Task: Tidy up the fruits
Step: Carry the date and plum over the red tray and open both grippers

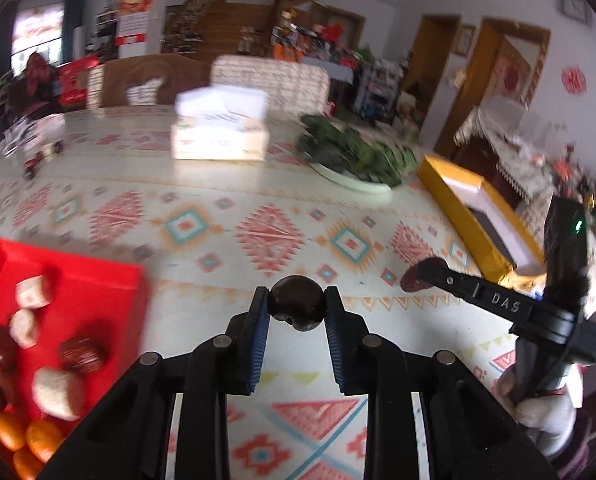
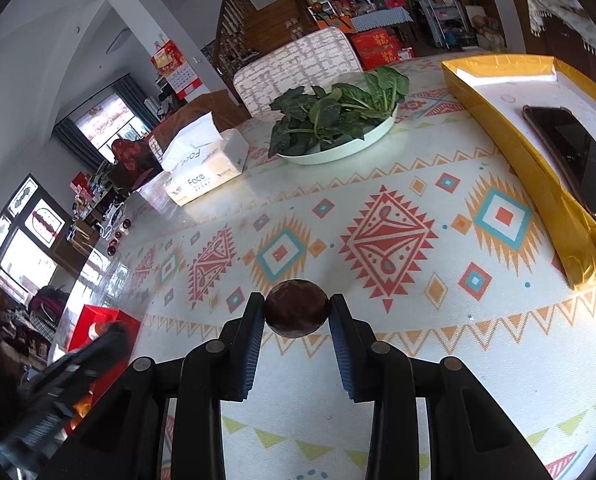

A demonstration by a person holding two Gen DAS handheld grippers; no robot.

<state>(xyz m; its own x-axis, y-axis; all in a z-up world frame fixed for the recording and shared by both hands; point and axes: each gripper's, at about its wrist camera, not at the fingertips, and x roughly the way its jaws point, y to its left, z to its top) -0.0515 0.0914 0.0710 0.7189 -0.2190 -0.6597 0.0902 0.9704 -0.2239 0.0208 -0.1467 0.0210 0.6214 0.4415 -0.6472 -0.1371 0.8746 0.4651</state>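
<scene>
My left gripper (image 1: 296,300) is shut on a dark round fruit (image 1: 296,314), held above the patterned tablecloth. Left of it lies a red tray (image 1: 77,280) with pale pieces, wrinkled dark red fruits (image 1: 82,355) and small orange fruits (image 1: 41,438). My right gripper (image 2: 296,308) is shut on a dark red-brown round fruit (image 2: 295,314). In the left wrist view the right gripper (image 1: 418,276) shows at the right with that fruit at its tip. The right wrist view has the left gripper (image 2: 97,344) blurred at lower left, in front of the red tray (image 2: 97,316).
A tissue box (image 2: 205,164) and a white plate of green leaves (image 2: 338,124) stand at the far side of the table. A yellow box (image 2: 538,184) with a phone (image 2: 578,156) in it lies along the right edge. Chairs stand behind the table.
</scene>
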